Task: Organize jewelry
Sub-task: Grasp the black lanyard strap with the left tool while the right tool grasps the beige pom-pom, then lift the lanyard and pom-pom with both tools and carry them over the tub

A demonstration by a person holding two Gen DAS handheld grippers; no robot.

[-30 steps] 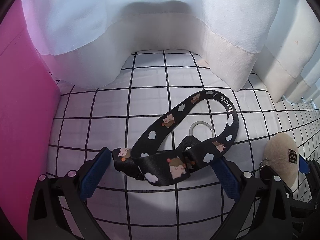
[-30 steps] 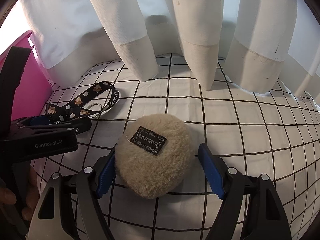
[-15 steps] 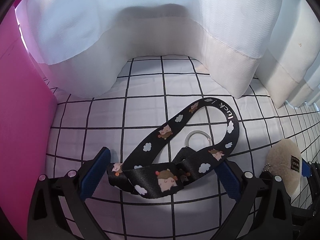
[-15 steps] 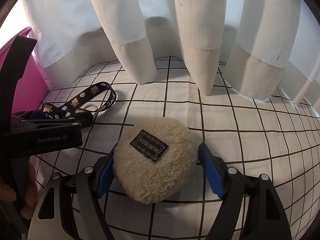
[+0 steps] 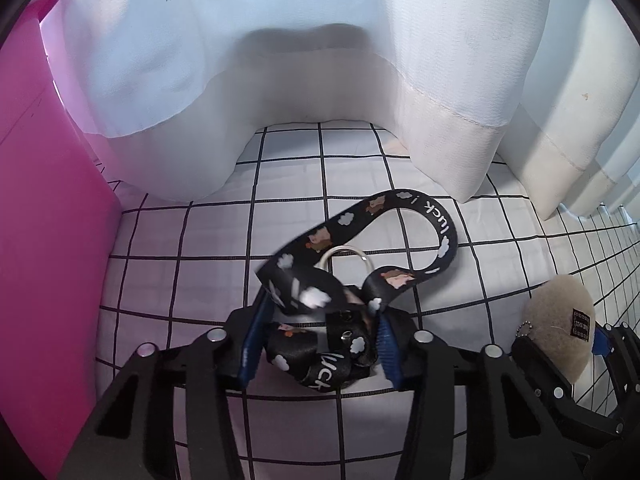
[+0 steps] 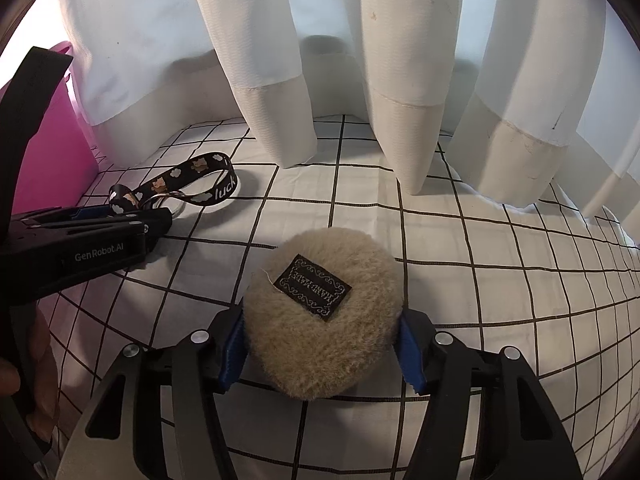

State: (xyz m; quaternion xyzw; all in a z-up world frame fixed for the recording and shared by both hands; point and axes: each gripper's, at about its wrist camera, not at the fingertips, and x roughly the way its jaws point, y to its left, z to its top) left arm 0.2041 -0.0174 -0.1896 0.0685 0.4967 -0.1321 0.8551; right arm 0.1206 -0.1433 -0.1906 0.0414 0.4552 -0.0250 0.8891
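Observation:
A black wrist strap (image 5: 384,240) printed with clouds and animals, with a metal ring (image 5: 347,258), lies on the white checked cloth. My left gripper (image 5: 318,346) is shut on the strap's bunched near end. The strap also shows in the right wrist view (image 6: 188,188), with the left gripper (image 6: 158,224) on it. A beige fluffy charm (image 6: 320,316) with a black label sits between the blue pads of my right gripper (image 6: 322,356), which is shut on it. The charm shows at the right of the left wrist view (image 5: 560,332).
A pink box (image 5: 44,240) stands close on the left, also visible in the right wrist view (image 6: 44,152). White curtains (image 6: 384,72) hang down to the cloth at the back. The checked cloth (image 6: 500,264) stretches to the right.
Both grippers have closed: the left pinched the strap's near end and bunched it up, the right squeezed onto the fluffy charm. The strap's loop lifted slightly.

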